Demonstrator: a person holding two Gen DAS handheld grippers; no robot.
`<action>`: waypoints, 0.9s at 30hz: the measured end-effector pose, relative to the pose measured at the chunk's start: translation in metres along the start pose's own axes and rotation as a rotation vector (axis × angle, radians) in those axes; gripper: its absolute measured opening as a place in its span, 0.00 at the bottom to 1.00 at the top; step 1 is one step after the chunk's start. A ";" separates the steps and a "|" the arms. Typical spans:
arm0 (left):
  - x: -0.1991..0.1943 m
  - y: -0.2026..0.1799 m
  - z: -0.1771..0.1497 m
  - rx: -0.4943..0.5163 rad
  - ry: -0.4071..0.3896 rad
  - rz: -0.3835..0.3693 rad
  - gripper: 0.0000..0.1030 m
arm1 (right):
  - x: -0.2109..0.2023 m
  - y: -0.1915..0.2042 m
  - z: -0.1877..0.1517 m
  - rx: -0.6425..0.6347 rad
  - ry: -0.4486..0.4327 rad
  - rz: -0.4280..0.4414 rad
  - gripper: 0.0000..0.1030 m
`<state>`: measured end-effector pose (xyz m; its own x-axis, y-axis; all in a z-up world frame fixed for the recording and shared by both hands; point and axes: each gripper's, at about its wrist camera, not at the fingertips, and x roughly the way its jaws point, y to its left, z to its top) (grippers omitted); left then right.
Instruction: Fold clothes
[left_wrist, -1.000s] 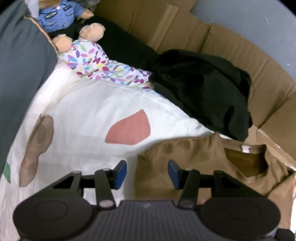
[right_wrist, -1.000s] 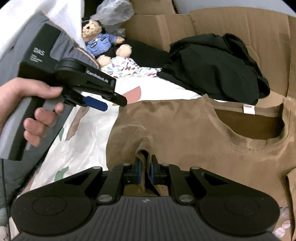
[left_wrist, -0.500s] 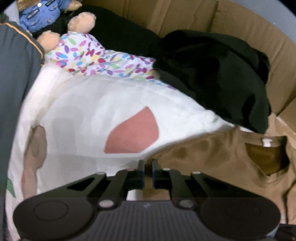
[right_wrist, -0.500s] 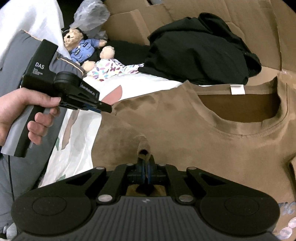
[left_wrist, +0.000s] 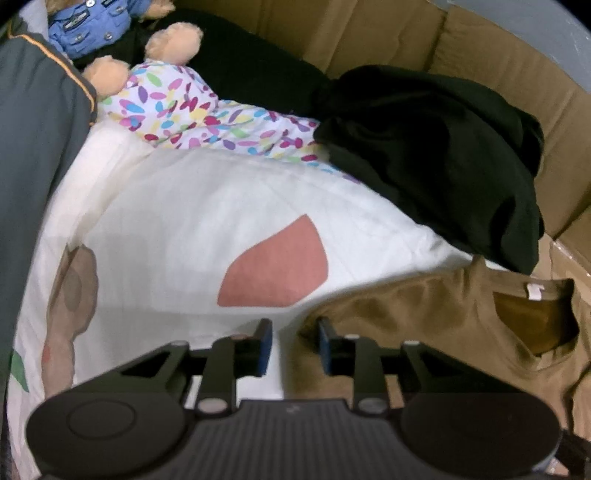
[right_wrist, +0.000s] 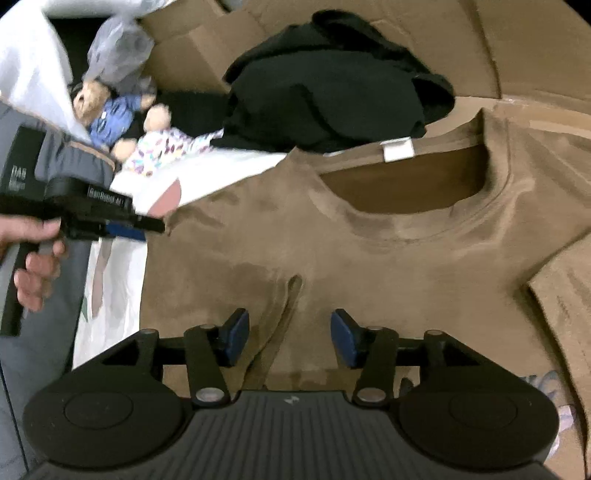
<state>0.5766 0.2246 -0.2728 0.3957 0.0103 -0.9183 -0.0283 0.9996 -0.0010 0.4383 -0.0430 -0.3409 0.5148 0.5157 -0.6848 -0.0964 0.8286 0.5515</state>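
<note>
Brown tee (right_wrist: 369, 266) lies spread, collar away, half on the white quilt (left_wrist: 192, 229); both left gripper (left_wrist: 291, 345) and right gripper (right_wrist: 288, 338) gape empty; soft, light, limp, so pinch hem or shoulder seams.

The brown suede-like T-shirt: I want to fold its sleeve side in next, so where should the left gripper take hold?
Grip the brown suede-like T-shirt at its shoulder corner beside the open left gripper, coming from the white quilt side. That edge lies exposed over the quilt, so a finger could probably slide under it.
</note>
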 end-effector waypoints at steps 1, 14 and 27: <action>0.001 0.000 0.000 0.001 0.001 -0.003 0.27 | 0.000 0.001 0.002 0.000 -0.008 0.003 0.53; 0.009 -0.002 -0.001 0.065 0.008 -0.006 0.08 | 0.032 0.009 0.003 0.045 -0.034 -0.009 0.47; 0.017 -0.010 0.008 0.161 -0.042 0.078 0.10 | 0.034 0.013 0.001 0.008 0.003 -0.088 0.03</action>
<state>0.5906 0.2152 -0.2852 0.4358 0.0858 -0.8959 0.0856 0.9870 0.1362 0.4559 -0.0151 -0.3569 0.5187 0.4412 -0.7323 -0.0441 0.8692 0.4925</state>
